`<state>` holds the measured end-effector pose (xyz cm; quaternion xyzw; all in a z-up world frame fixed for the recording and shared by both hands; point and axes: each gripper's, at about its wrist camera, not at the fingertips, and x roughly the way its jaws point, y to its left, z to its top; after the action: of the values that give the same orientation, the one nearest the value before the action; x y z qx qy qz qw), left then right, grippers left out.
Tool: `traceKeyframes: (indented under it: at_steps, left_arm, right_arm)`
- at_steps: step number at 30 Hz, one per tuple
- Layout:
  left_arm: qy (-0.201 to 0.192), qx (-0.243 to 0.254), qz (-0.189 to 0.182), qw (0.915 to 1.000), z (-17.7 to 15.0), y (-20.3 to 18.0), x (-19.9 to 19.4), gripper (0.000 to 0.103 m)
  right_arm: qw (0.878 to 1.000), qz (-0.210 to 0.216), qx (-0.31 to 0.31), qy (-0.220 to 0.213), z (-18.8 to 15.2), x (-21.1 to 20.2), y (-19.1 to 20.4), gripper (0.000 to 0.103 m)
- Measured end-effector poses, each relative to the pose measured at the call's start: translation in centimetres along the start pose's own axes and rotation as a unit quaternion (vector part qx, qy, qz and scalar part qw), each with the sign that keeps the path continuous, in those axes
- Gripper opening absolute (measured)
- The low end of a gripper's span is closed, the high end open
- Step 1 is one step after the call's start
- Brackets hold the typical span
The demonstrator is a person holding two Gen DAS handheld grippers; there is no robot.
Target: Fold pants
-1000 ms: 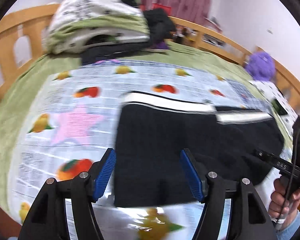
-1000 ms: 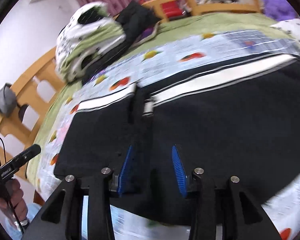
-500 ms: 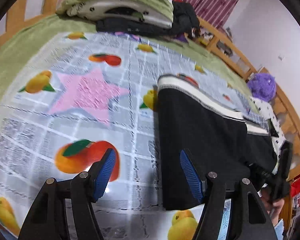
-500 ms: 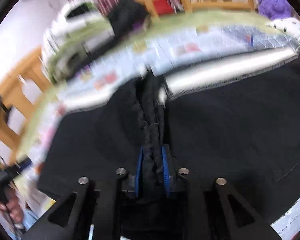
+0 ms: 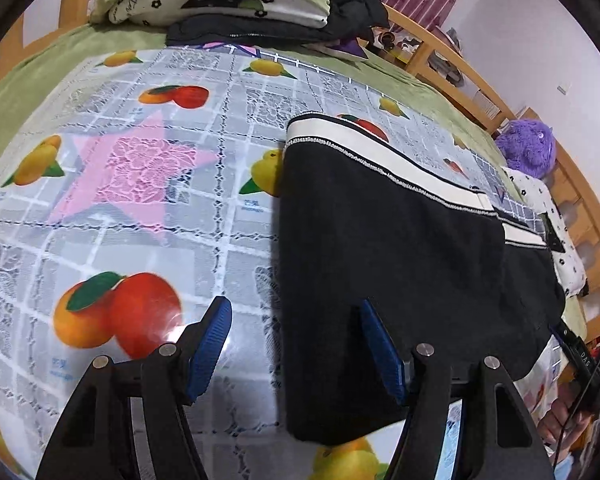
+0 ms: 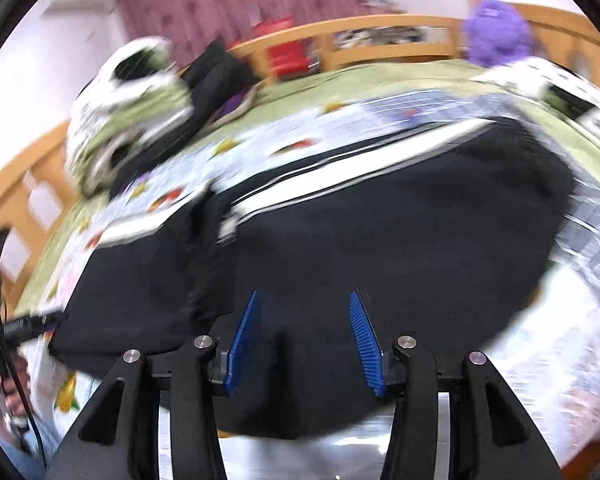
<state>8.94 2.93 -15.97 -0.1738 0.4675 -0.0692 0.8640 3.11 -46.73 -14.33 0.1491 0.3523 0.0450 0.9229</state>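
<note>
Black fabric pants (image 5: 384, 248) with white waistband flat on bed, both tongs open.
Left tongs (image 5: 296, 344) straddle the pants' left edge; right tongs (image 6: 304, 336), jaws just reopened, hover above the black cloth, gripping nothing.

White letters "DAS" stand on a black device (image 5: 580, 354); other print illegible.

Motion blur smears the folded bedding (image 6: 128, 120).

Left tongs (image 5: 296, 342) open, straddling left edge of black pants (image 5: 388, 264) on fruit-print cloth (image 5: 132, 208).
</note>
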Motion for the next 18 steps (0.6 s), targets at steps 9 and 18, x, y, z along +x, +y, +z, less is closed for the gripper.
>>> traceKeyframes:
  at_steps: [9,18]
  left_arm:
    - [0.020,0.012,-0.008,0.9997,2.1,-0.7,3.1,0.062]
    - [0.033,0.037,-0.051,0.9975,2.3,-1.2,3.8,0.062]
  right_arm:
    - [0.987,-0.070,0.142,-0.019,-0.8,-0.8,-11.7,0.047]
    - [0.981,-0.036,0.190,0.004,2.1,2.6,-14.1,0.047]
